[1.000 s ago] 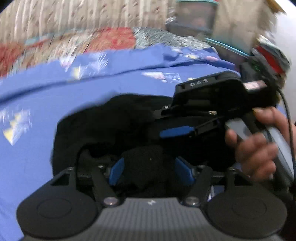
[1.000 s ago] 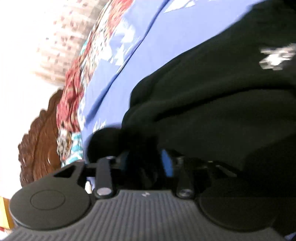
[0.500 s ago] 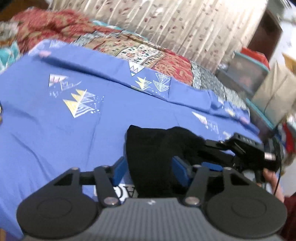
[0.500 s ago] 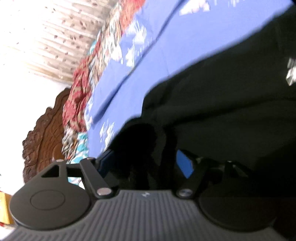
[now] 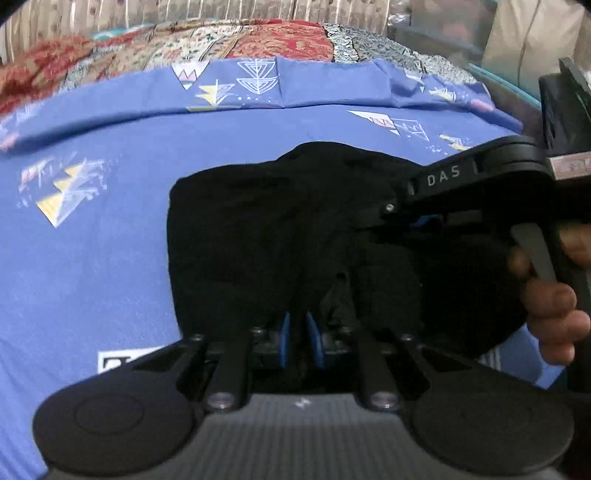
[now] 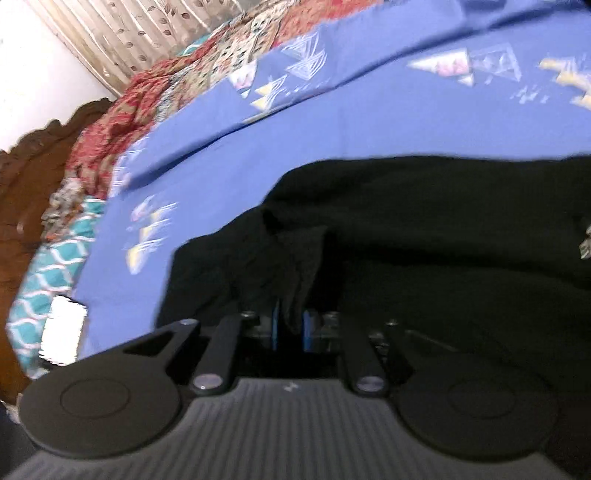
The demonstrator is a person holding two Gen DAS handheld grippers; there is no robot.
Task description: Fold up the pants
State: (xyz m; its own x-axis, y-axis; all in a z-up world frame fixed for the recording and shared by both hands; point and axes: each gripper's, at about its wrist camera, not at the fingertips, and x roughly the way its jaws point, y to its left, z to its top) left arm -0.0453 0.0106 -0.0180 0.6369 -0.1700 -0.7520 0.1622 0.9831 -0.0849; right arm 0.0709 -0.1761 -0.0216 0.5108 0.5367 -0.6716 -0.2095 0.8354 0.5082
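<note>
On the blue bedsheet [image 5: 110, 266], near its front edge: one pair of black pants [image 5: 280, 229], bunched into a dark heap. Pinched at the near hem by the left tool [image 5: 297, 332], blue pads nearly together with black cloth squeezed between them. Clamped likewise from the side by the right tool [image 6: 290, 326], a fold of the same fabric standing up through the narrow gap between its pads. Seen also in the left view: right tool body [image 5: 476, 181], marked "DAS", lying over the far right part of the heap, with one hand [image 5: 550, 295] wrapped round its handle.

Two tools counted, one garment, one hand showing.

Scattered over the sheet: triangle prints in yellow, white and pink [image 5: 66, 192]. Beyond the sheet's far edge: a red patterned quilt [image 5: 229, 44], and behind that a pale curtain with leaf motifs [image 6: 147, 33]. Off to the left in the right view: a carved brown wooden headboard [image 6: 33, 162] and a teal-and-white patterned cloth [image 6: 48, 273]. At far right in the left view: a clear storage bin [image 5: 443, 22], contents too blurred to tell.
</note>
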